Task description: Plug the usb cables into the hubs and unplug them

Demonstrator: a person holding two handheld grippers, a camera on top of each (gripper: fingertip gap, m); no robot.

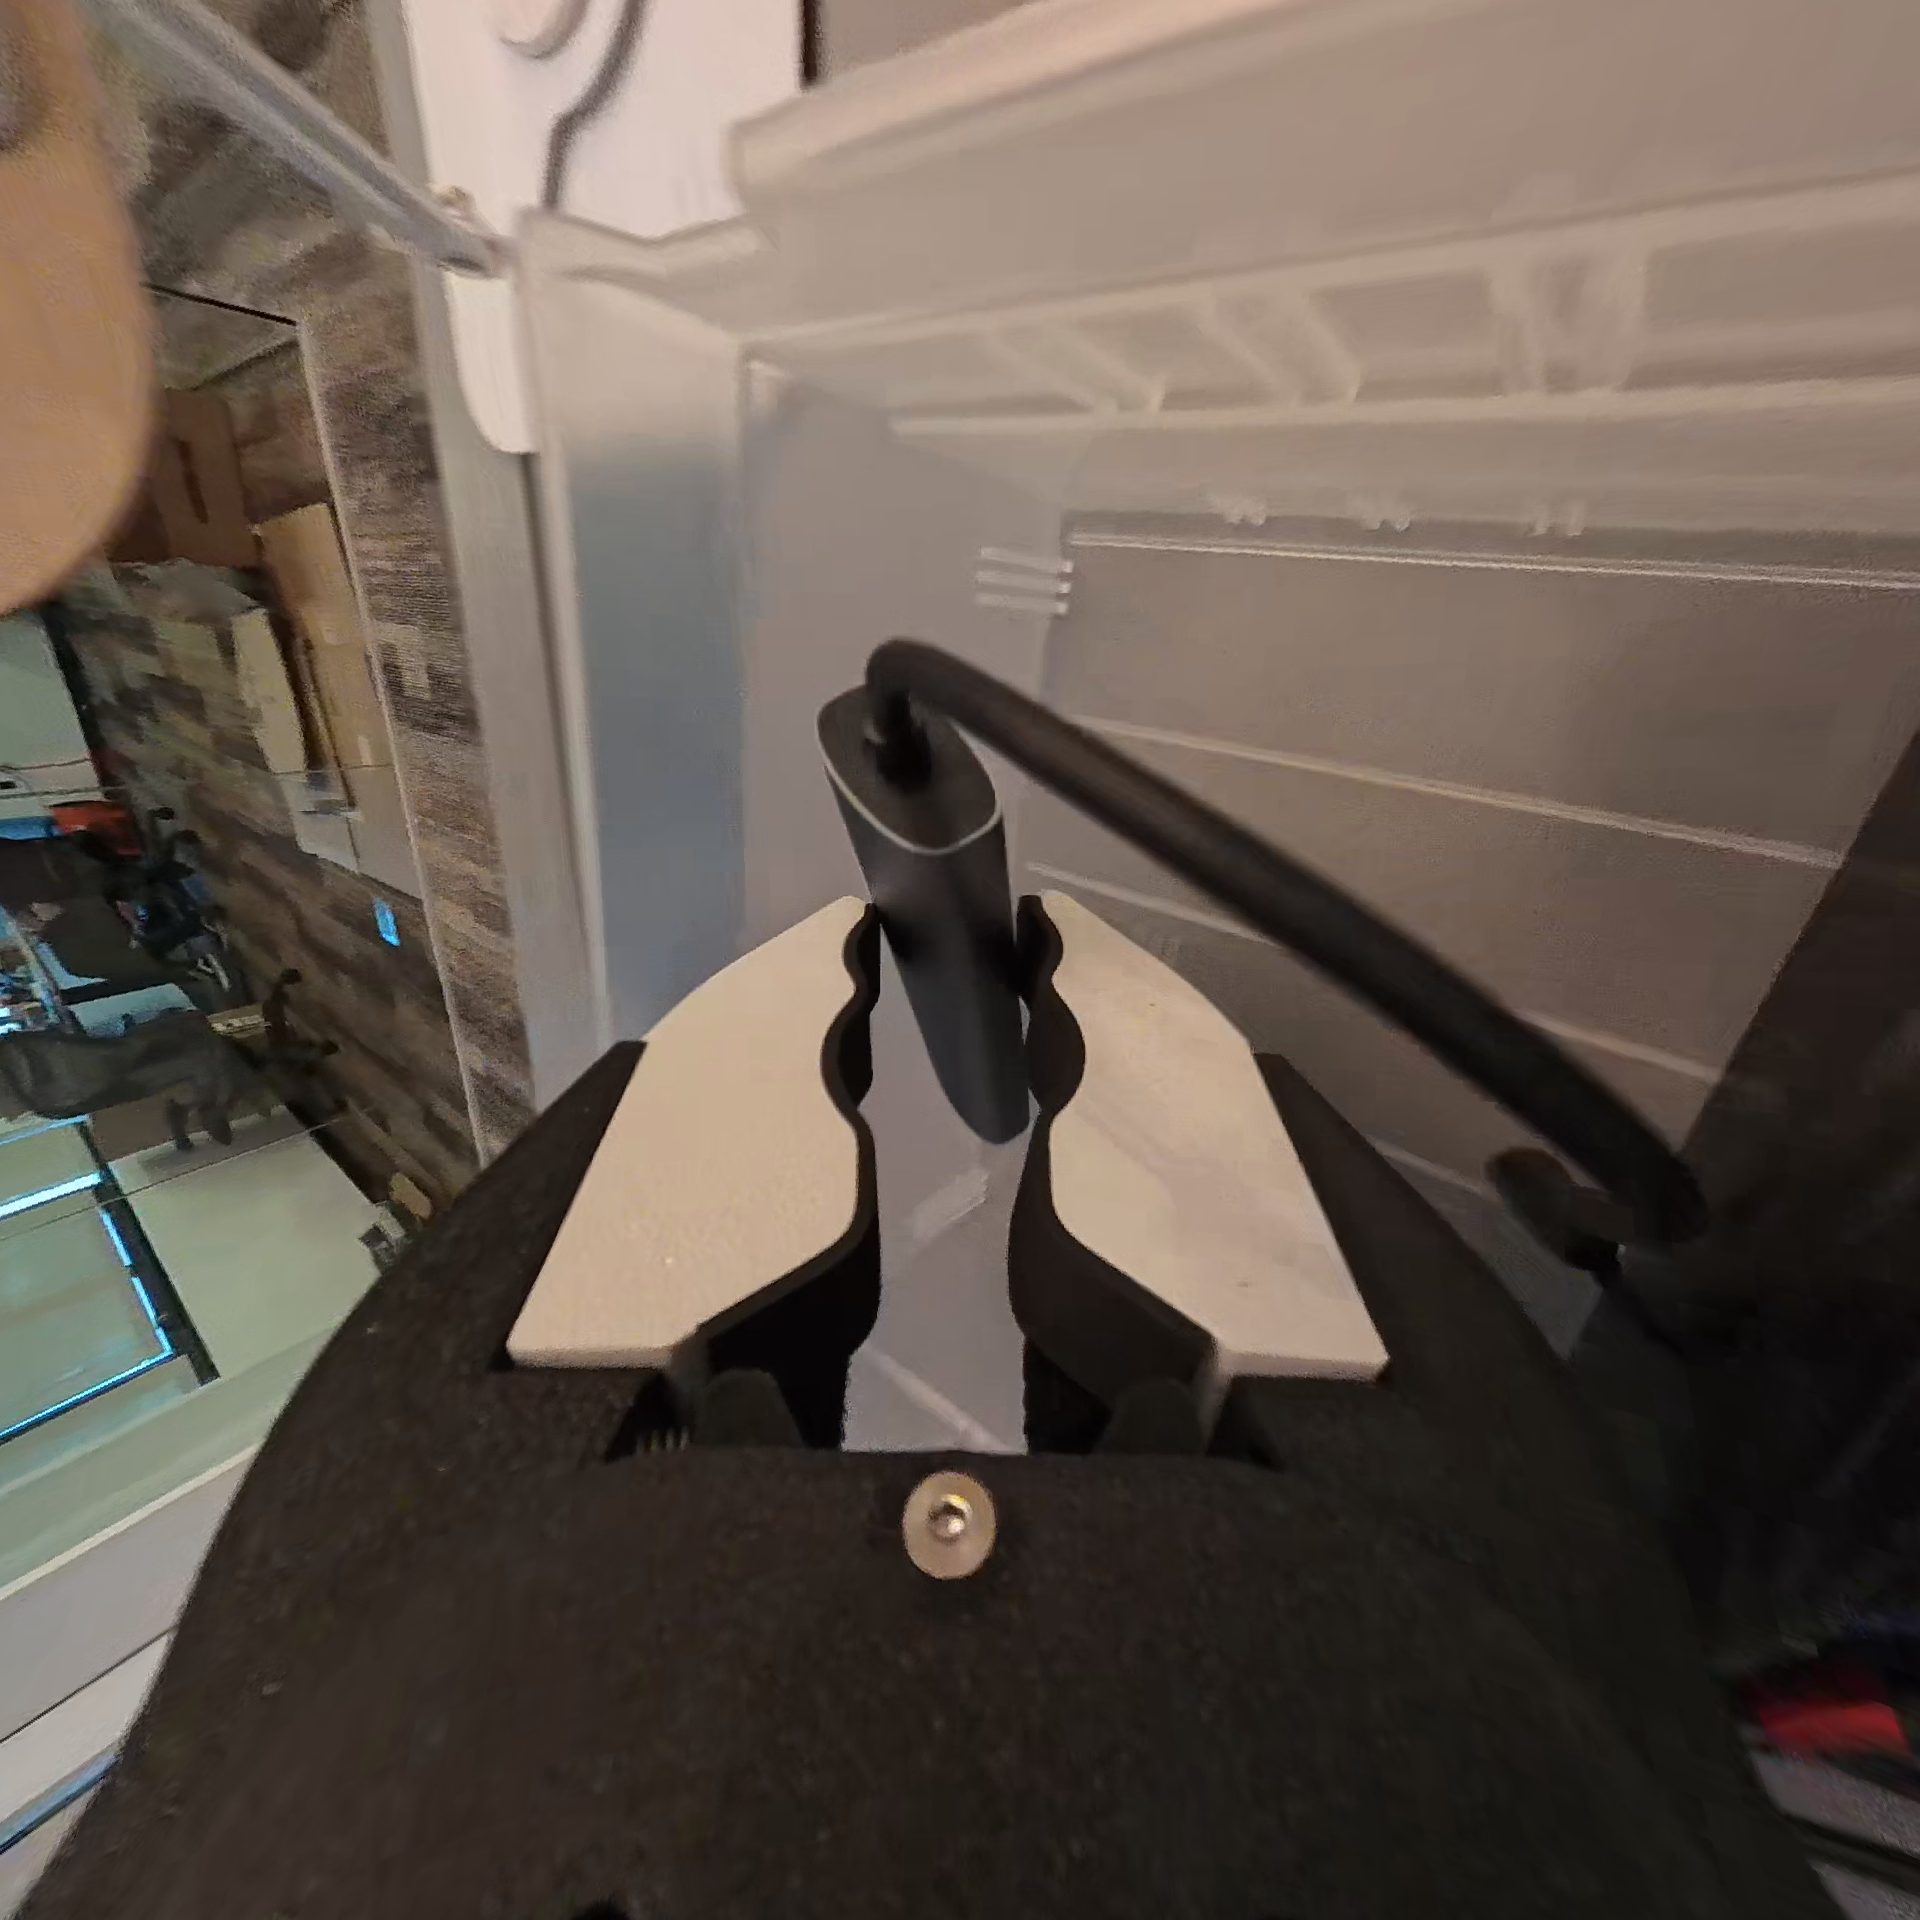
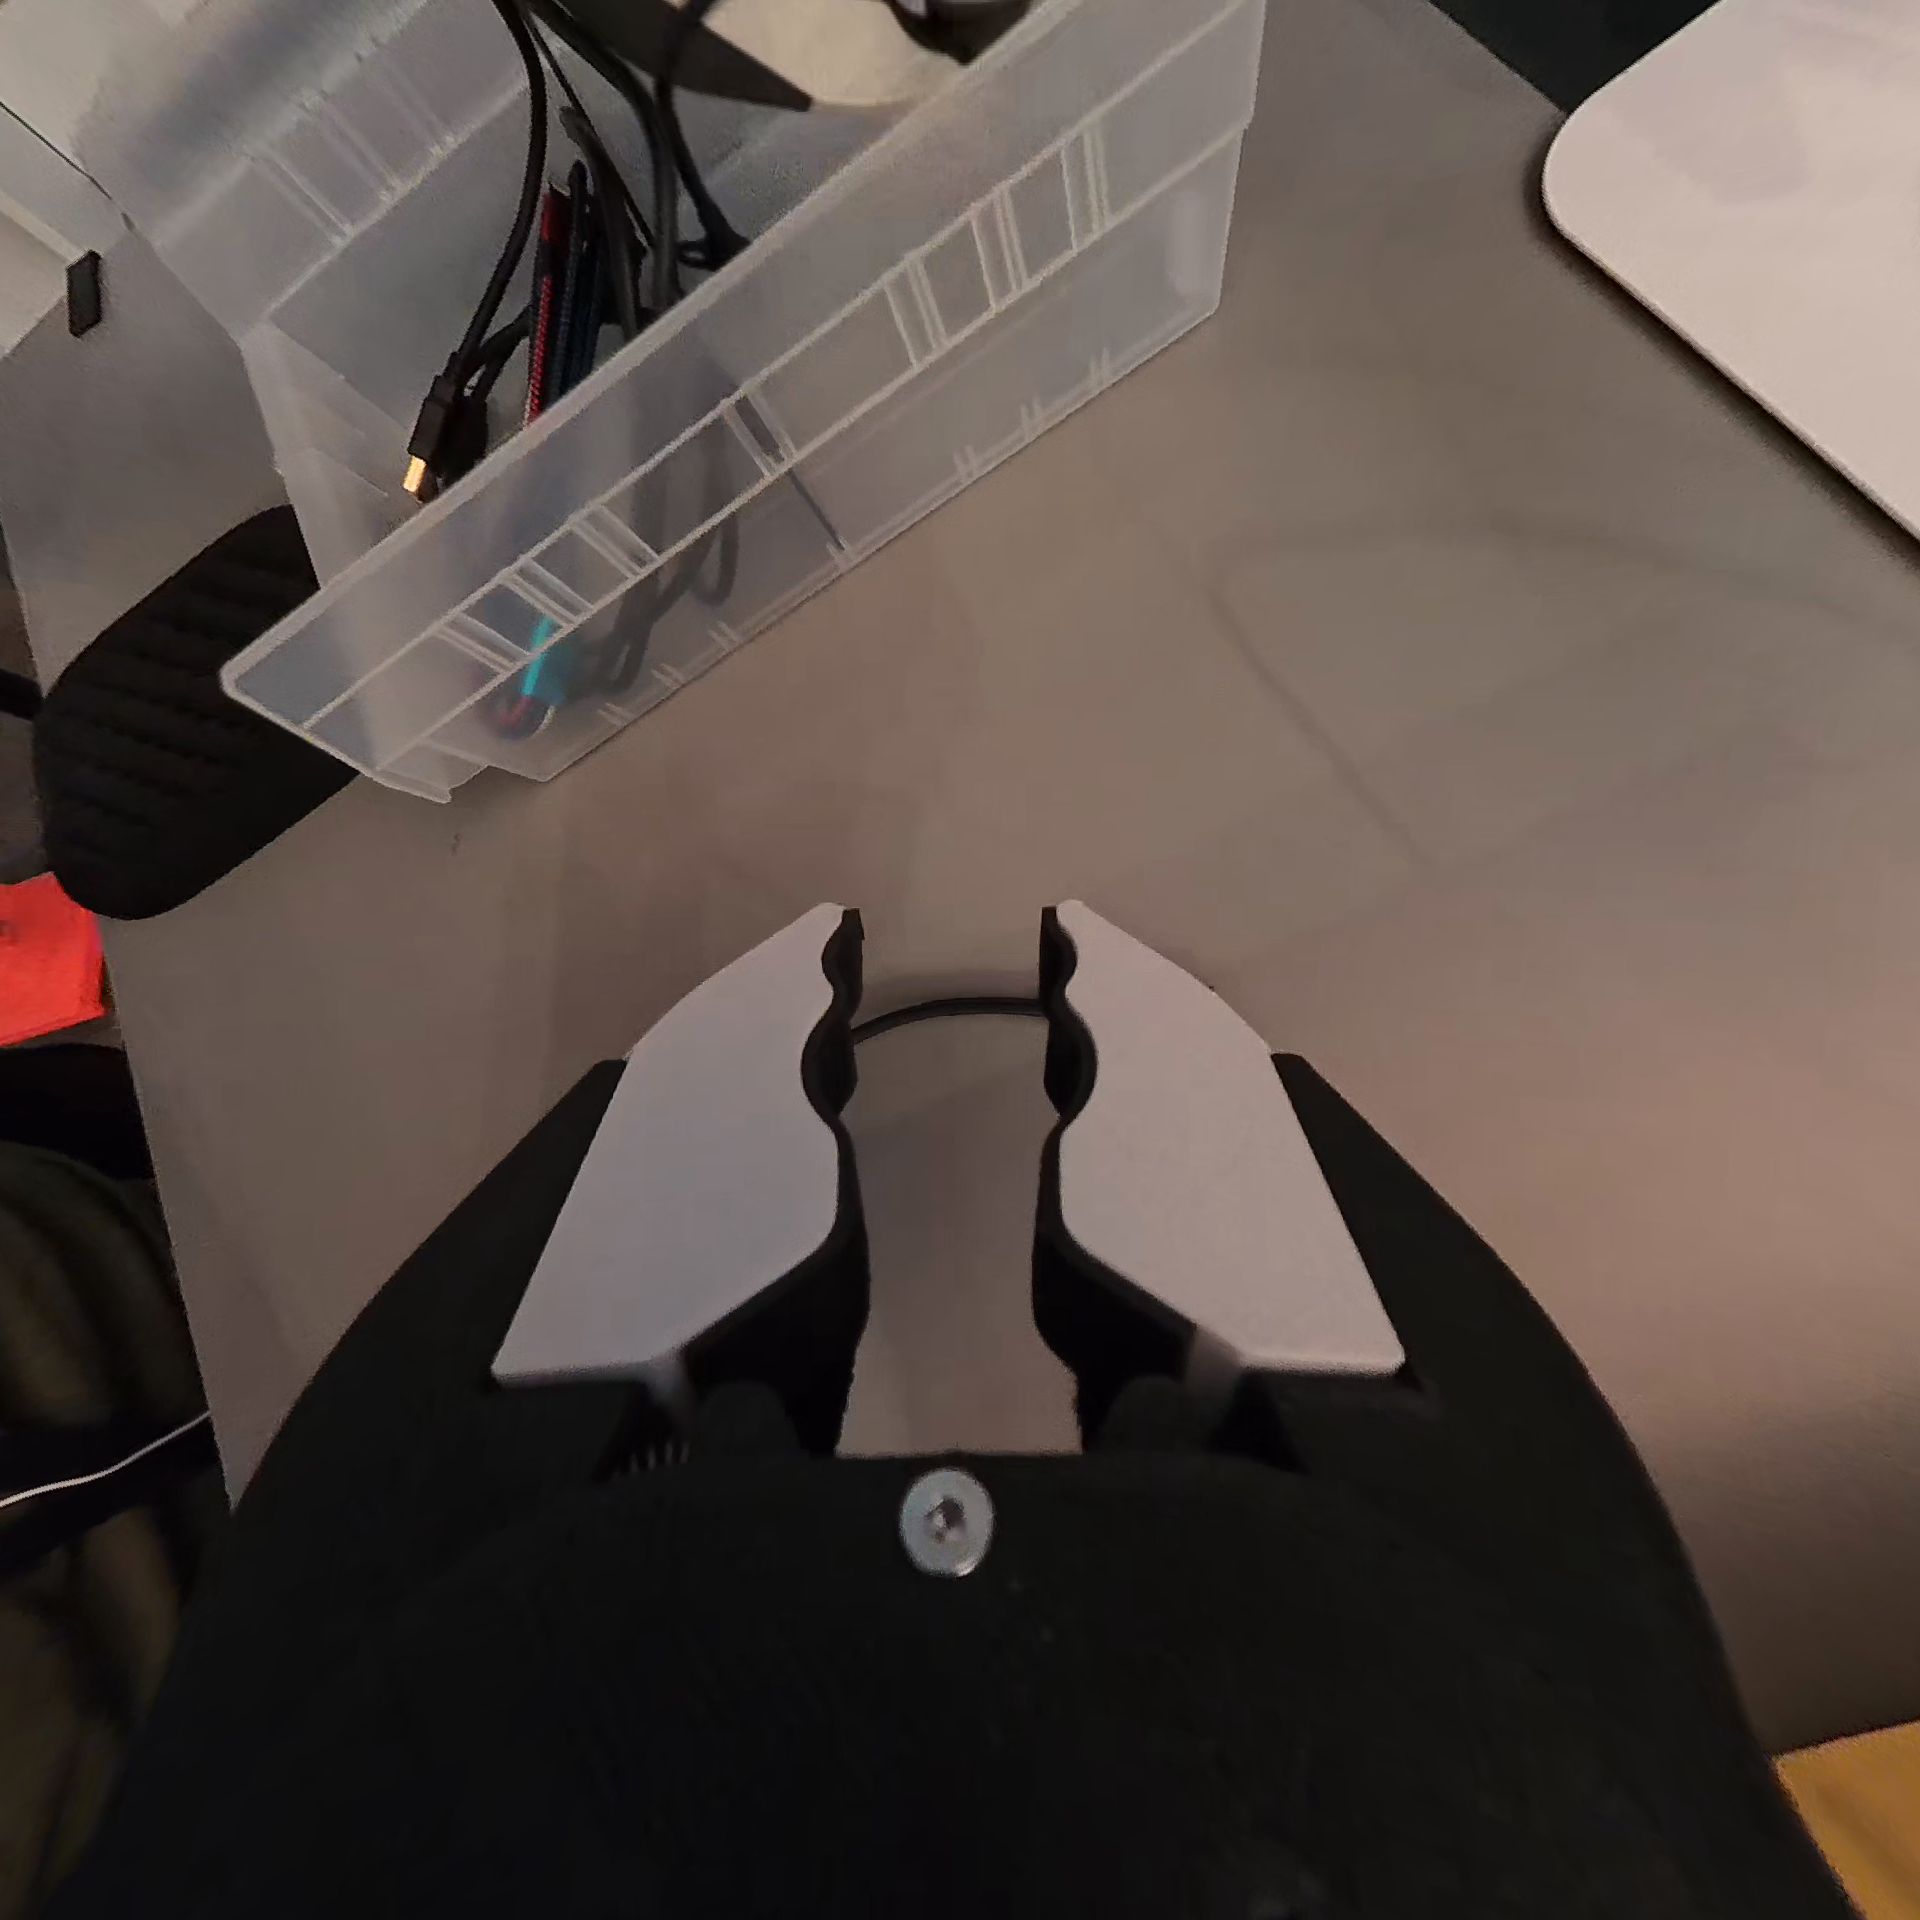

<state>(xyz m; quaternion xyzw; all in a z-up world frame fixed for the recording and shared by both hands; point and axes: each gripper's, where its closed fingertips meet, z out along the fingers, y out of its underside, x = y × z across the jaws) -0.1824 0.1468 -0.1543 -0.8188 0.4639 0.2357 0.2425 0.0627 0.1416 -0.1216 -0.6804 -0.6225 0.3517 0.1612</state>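
My left gripper (image 1: 948,914) is shut on a slim dark grey USB hub (image 1: 925,894), held off the table close to a clear plastic bin. The hub's thick black cable (image 1: 1299,914) leaves its far end and arcs down to the right. My right gripper (image 2: 951,920) is open and empty, just above the grey table (image 2: 1351,727). A thin black cable (image 2: 945,1006) curves on the table between and under its fingers. The clear bin (image 2: 727,436) at upper left of the right wrist view holds several loose cables, one with a gold-tipped plug (image 2: 416,476).
The translucent bin wall (image 1: 1351,675) fills the left wrist view. A white flat device (image 2: 1766,229) lies at the table's far right. A black padded object (image 2: 166,727) and a red item (image 2: 42,966) sit by the table's left edge. A yellow patch (image 2: 1849,1787) shows at bottom right. My right fingertips sit around 25 centimetres from my left ones.
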